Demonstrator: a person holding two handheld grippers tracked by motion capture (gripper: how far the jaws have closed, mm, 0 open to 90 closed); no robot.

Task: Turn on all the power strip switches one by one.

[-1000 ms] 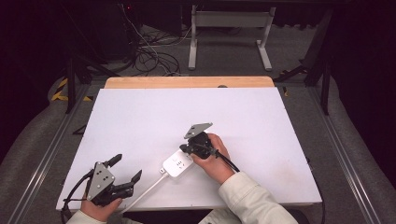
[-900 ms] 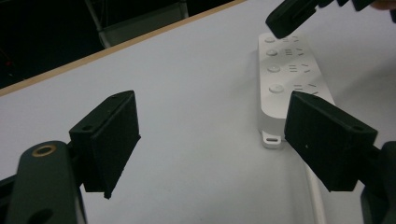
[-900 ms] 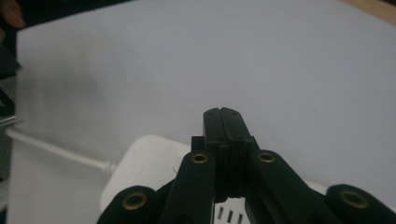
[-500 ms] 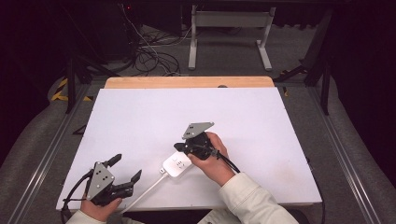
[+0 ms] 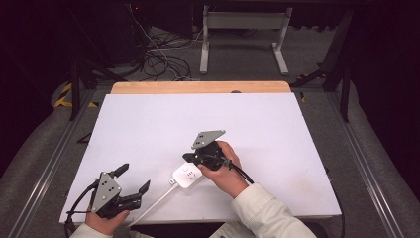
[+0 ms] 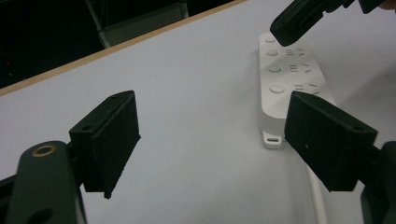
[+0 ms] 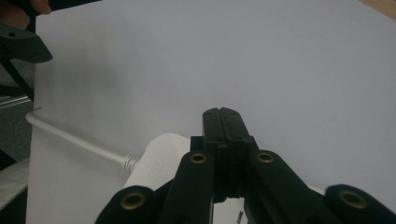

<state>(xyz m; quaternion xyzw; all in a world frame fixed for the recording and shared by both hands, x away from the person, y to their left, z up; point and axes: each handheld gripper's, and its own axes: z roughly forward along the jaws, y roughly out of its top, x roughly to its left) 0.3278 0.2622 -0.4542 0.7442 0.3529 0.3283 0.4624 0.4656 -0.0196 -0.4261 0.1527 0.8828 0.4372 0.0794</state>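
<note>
Partly hidden under the right gripper (image 5: 190,157), one white power strip (image 5: 186,177) lies near the front of the table (image 5: 277,124), and its cord (image 5: 153,203) runs off the front edge. Four round buttons show on it in the left gripper view. The right jaws are pressed together on nothing; the left gripper (image 5: 133,179) sits spread wide, holding nothing.

We count one white power strip (image 5: 186,176) on the table (image 5: 277,129), lying just under the closed fingertips of the right gripper (image 5: 188,157). One white cord (image 5: 151,204) leaves it. On its face we count four round buttons (image 6: 274,68). There are two grippers; the left gripper (image 5: 133,179) has its fingers spread.
</note>
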